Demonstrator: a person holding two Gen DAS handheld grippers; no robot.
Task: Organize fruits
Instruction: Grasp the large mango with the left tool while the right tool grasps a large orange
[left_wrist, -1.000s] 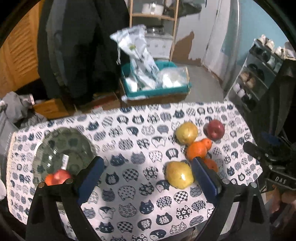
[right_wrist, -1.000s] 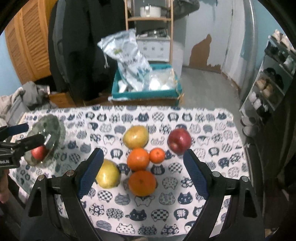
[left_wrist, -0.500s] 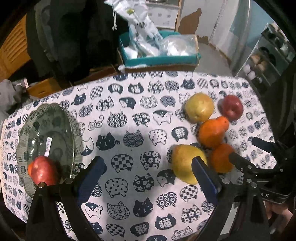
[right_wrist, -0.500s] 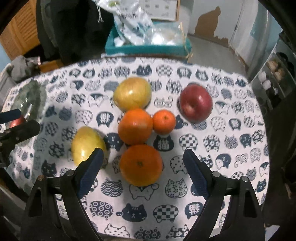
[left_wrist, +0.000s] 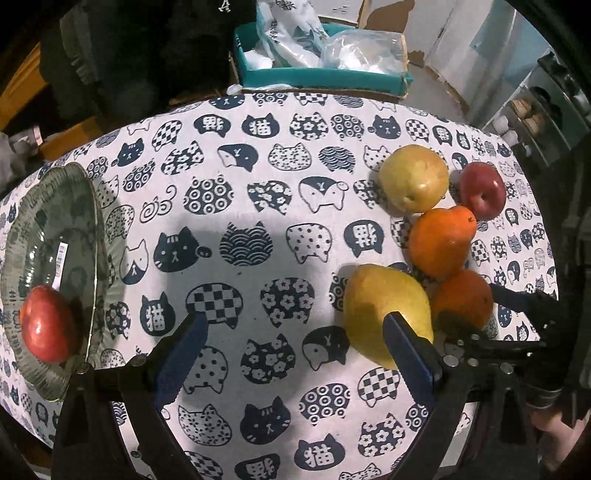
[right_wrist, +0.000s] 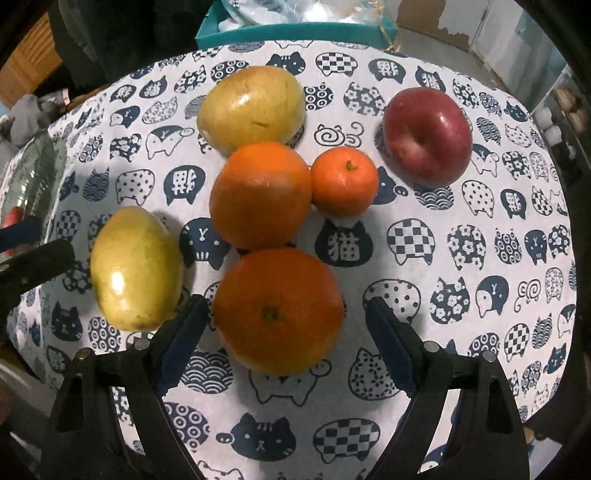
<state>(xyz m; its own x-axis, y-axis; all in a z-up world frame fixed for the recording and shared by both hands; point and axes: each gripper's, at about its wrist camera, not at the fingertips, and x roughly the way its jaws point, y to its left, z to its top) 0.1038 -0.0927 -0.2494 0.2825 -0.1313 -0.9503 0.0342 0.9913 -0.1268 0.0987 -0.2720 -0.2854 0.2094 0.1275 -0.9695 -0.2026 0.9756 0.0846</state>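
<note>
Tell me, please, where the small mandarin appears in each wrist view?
Left wrist: the small mandarin peeks out at right, mostly hidden behind the middle orange, below the red apple.
Right wrist: centre, fully visible, touching that orange.
Shared landmark: the red apple on the cloth.

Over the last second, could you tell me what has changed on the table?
Both grippers came down toward the tablecloth: the right gripper now straddles the nearest orange, jaws open, and the left gripper hangs open beside the near pear. Nothing was grasped; the fruits and the red apple on the glass plate stayed put.
</note>
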